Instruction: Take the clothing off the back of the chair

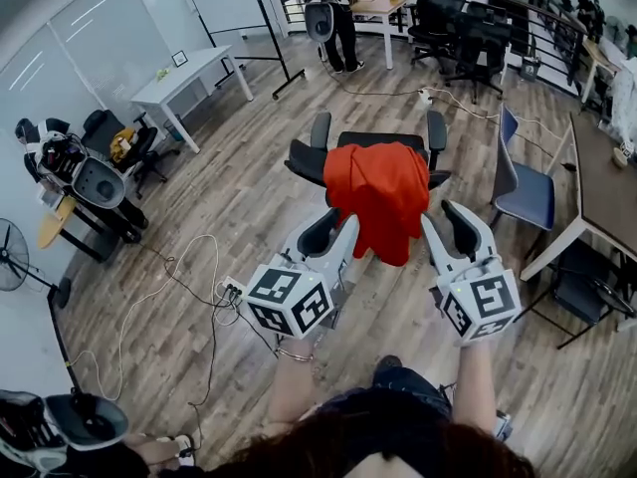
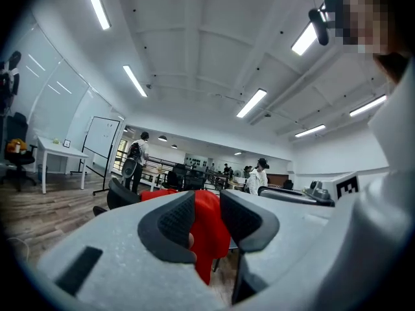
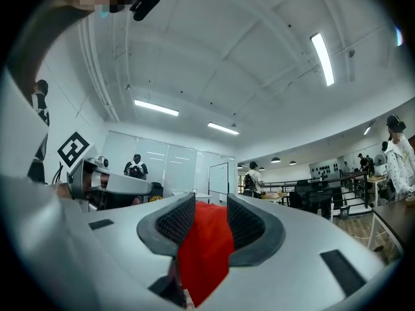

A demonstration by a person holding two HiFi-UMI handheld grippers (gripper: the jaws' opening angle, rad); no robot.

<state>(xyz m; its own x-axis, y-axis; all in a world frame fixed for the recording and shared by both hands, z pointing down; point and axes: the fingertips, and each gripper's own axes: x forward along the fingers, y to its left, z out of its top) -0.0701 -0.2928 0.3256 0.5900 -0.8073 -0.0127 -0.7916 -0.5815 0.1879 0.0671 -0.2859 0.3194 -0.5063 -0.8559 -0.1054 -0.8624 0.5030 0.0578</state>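
Observation:
A red garment (image 1: 378, 192) hangs over the back of a black office chair (image 1: 309, 161) in the middle of the head view, its loose end reaching down toward me. My left gripper (image 1: 328, 227) is by its lower left edge and my right gripper (image 1: 453, 222) by its lower right edge, both pointing level at the chair. In the left gripper view the garment (image 2: 211, 232) shows in the gap of the left gripper (image 2: 206, 201), which is open. In the right gripper view the garment (image 3: 204, 245) fills the gap of the right gripper (image 3: 210, 203), also open; no pad visibly presses on it.
A blue chair (image 1: 528, 195) and a wooden table (image 1: 607, 182) stand to the right of the office chair. Cables and a power strip (image 1: 231, 289) lie on the wood floor at the left. A white table (image 1: 184, 73) and a person (image 1: 338, 23) are farther back.

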